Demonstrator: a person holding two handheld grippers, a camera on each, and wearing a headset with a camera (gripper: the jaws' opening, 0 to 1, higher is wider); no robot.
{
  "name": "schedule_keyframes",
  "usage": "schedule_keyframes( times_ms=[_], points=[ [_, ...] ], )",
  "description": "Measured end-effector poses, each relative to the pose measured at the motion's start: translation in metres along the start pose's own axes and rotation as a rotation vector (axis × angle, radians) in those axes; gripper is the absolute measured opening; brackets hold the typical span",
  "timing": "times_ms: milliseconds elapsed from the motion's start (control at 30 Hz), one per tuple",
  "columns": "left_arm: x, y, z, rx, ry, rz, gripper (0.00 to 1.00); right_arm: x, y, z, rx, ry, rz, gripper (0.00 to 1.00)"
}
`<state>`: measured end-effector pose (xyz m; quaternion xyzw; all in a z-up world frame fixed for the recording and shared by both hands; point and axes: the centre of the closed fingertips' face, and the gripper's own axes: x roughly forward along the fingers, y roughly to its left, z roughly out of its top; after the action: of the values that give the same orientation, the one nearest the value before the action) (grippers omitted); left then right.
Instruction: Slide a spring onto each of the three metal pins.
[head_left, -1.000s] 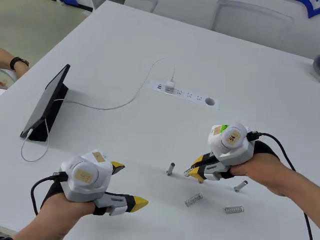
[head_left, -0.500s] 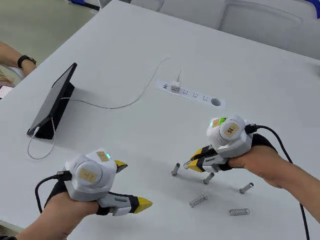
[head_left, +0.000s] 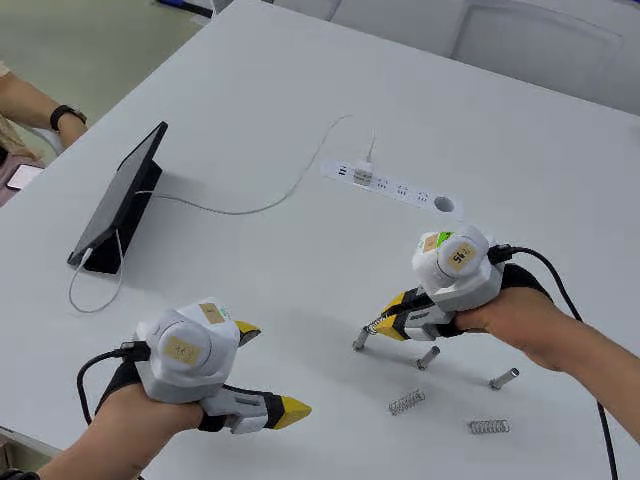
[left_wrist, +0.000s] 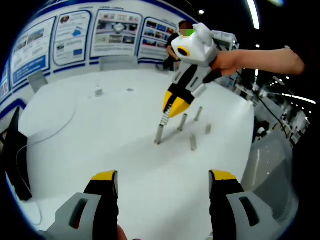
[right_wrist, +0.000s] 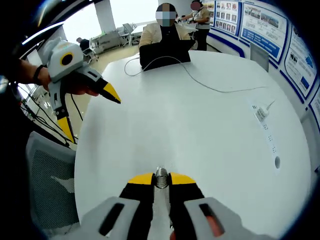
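The right claw (head_left: 388, 325) is clamped on a spring (head_left: 373, 326), whose free end slants down to the top of the nearest metal pin (head_left: 360, 340). In the left gripper view the two seem to meet, but I cannot tell whether the coil is over the tip. The risk, as I judge it, is that slant: the coil's rim may catch the pin's edge and tip the pin, or buckle and flick out of the grip. The left claw (head_left: 270, 372) hangs apart and empty, well off to the side, so nothing steadies the pin. A second pin (head_left: 428, 357), a third pin (head_left: 504, 378), a spare spring (head_left: 405, 402) and a farther spring (head_left: 488, 427) lie loose on the bare bench (head_left: 300, 120), not in any tray, so a knock could scatter them
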<state>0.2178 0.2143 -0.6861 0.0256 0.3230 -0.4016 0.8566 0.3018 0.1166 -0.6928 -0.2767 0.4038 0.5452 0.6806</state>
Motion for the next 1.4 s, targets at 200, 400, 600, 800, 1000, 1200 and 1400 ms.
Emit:
schedule_keyframes(
  times_ms=[200,400,600,800,1000,1200,1400],
  points=[
    [-0.001,0.002,0.000,-0.010,-0.004,0.003,0.75,0.003,0.000,0.002,0.014,-0.010,0.010,0.12],
    [-0.001,0.002,0.000,-0.017,-0.006,0.003,0.75,0.006,0.001,0.003,0.004,-0.002,0.014,0.12],
    [-0.001,0.001,-0.001,-0.015,-0.003,-0.001,0.75,0.010,0.003,0.005,-0.008,0.006,0.018,0.12],
    [0.000,0.001,0.001,-0.017,-0.007,0.000,0.75,0.016,0.002,0.005,-0.015,0.012,0.019,0.12],
    [0.001,0.003,0.003,-0.017,-0.010,0.003,0.75,0.019,0.002,0.005,-0.028,0.014,0.014,0.12],
    [0.002,0.006,0.006,-0.024,-0.020,0.009,0.75,0.022,0.002,0.003,-0.045,0.019,0.009,0.12],
    [0.003,0.005,0.006,-0.027,-0.021,0.009,0.75,0.029,0.002,-0.001,-0.052,0.029,0.001,0.12]
  ],
)
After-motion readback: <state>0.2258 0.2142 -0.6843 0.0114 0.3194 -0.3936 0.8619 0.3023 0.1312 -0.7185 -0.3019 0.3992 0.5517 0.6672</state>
